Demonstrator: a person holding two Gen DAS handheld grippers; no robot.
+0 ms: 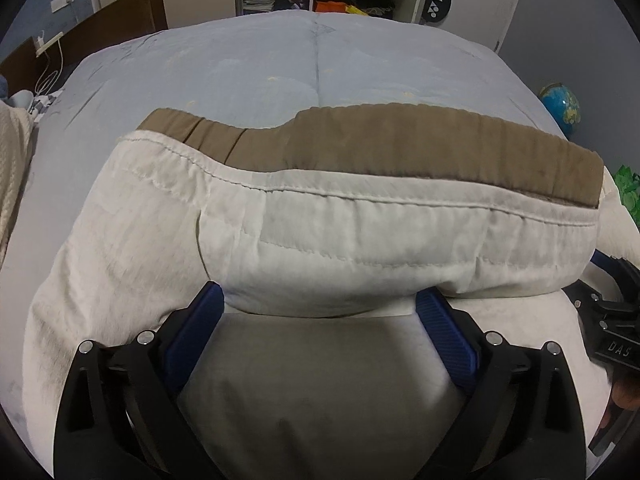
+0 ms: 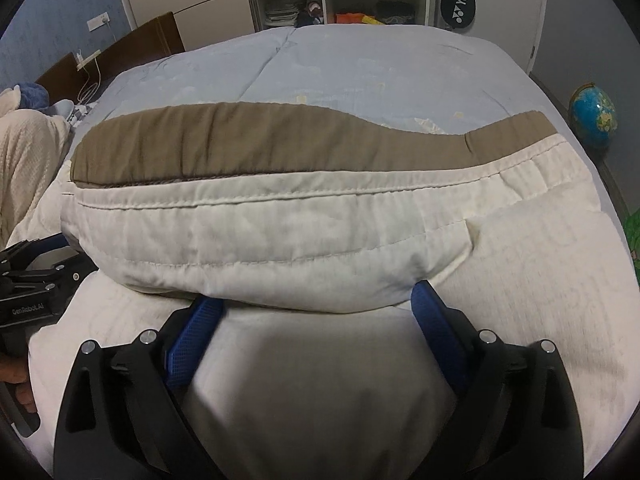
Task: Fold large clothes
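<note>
White trousers (image 1: 320,232) with a brown waistband lining (image 1: 400,140) lie across the bed, folded over into a thick roll. My left gripper (image 1: 320,292) stands open at the near edge of that fold. Its blue pads (image 1: 444,336) are spread wide, with their tips just under the fold's rim and the lower layer of cloth between them. In the right wrist view the same trousers (image 2: 304,232) lie ahead. My right gripper (image 2: 316,294) is open just as wide at the fold's near edge. Each gripper shows at the edge of the other's view: the right gripper (image 1: 612,320) and the left gripper (image 2: 36,280).
A light-blue quilt (image 1: 280,64) covers the bed beyond the trousers. A cream knitted blanket (image 2: 28,152) lies at the left by the brown headboard (image 2: 144,40). Open wardrobe shelves (image 2: 320,4) stand behind, and a globe (image 2: 592,114) sits on the floor at right.
</note>
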